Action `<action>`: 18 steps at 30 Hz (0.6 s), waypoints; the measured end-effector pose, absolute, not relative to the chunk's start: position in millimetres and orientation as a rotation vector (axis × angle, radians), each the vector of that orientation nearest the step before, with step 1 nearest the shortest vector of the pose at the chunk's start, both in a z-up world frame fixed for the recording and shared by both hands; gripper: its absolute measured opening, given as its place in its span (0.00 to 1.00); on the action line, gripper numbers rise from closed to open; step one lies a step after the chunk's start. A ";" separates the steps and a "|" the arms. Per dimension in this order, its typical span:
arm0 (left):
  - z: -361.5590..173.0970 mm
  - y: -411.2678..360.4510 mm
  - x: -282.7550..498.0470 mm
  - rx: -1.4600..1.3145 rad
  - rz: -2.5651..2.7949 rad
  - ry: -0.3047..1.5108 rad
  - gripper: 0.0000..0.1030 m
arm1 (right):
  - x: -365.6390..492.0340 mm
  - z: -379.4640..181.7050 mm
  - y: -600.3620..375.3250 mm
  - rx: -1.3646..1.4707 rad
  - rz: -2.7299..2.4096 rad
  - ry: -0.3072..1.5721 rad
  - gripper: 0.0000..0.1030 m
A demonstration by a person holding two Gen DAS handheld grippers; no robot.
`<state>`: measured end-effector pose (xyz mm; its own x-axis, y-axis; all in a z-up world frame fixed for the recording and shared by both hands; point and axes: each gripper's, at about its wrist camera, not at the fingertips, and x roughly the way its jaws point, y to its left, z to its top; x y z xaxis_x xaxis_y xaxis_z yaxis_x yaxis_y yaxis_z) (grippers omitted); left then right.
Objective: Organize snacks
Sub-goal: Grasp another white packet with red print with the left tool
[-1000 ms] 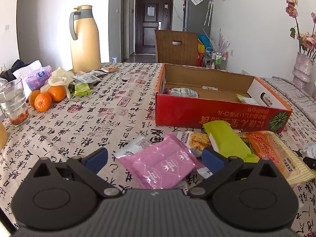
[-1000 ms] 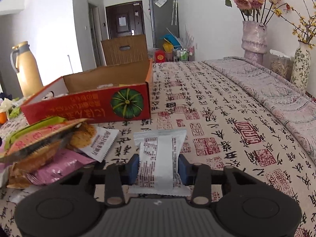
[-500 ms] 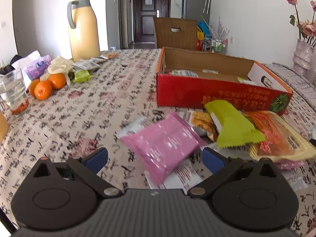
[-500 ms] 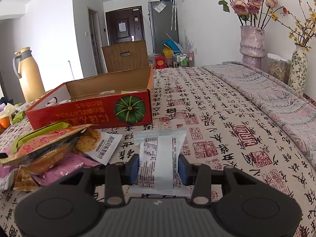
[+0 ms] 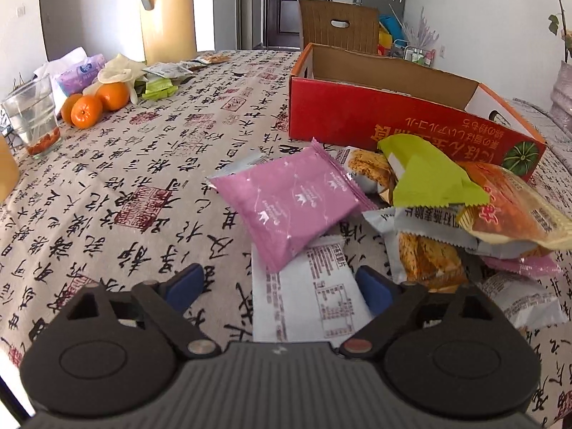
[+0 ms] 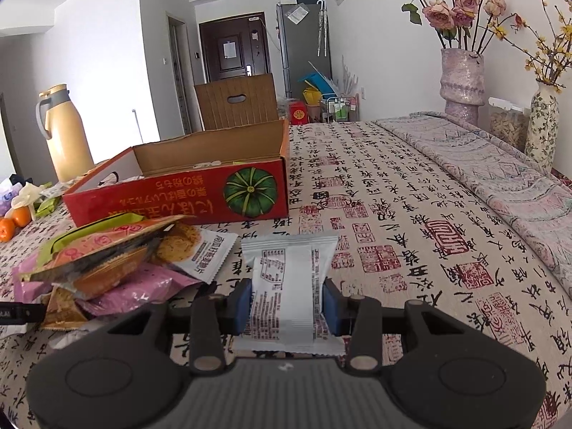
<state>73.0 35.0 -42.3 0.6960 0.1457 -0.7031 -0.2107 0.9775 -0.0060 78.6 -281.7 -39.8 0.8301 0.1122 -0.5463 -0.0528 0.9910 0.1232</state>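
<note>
A heap of snack packets lies in front of the red cardboard box point(image 5: 357, 118). On top are a pink packet point(image 5: 286, 200), a lime-green one point(image 5: 425, 171) and an orange one point(image 5: 511, 207). My left gripper point(image 5: 280, 287) hangs low over a white packet point(image 5: 307, 293) that lies under the pink one. Its jaws are closing around that white packet, and the blue pads do not press on it. My right gripper point(image 6: 287, 302) is shut on a white snack packet point(image 6: 289, 286), held upright just right of the heap point(image 6: 107, 264). The red box point(image 6: 186, 189) stands beyond.
A tan thermos jug point(image 5: 168, 14), oranges point(image 5: 94, 103), a glass point(image 5: 34, 118) and small packets sit at the far left. A wooden chair back point(image 5: 338, 26) stands behind the box. Vases with flowers point(image 6: 463, 82) line the table's right side.
My left gripper has dropped closer to the heap and tipped downward, and its jaws have narrowed around the white packet. The right gripper keeps its hold and has barely moved.
</note>
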 end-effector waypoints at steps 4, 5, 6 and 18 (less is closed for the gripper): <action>-41.1 31.8 63.5 -0.069 0.184 0.755 0.70 | 72.0 -38.6 -279.2 0.104 0.097 0.579 0.39; -40.4 31.4 61.5 -0.068 0.178 0.749 0.64 | 69.8 -38.0 -278.2 0.102 0.101 0.577 0.39; -40.1 31.4 59.3 -0.067 0.169 0.742 0.60 | 68.0 -37.4 -276.9 0.101 0.104 0.576 0.39; -37.0 35.2 32.4 -0.083 0.106 0.705 0.48 | 45.7 -28.9 -272.6 0.090 0.115 0.546 0.39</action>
<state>32.4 35.2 -37.0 0.7564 0.0691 -0.6504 -0.1250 0.9914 -0.0400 45.7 -272.6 -28.9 0.8483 0.1333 -0.5124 -0.0856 0.9896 0.1158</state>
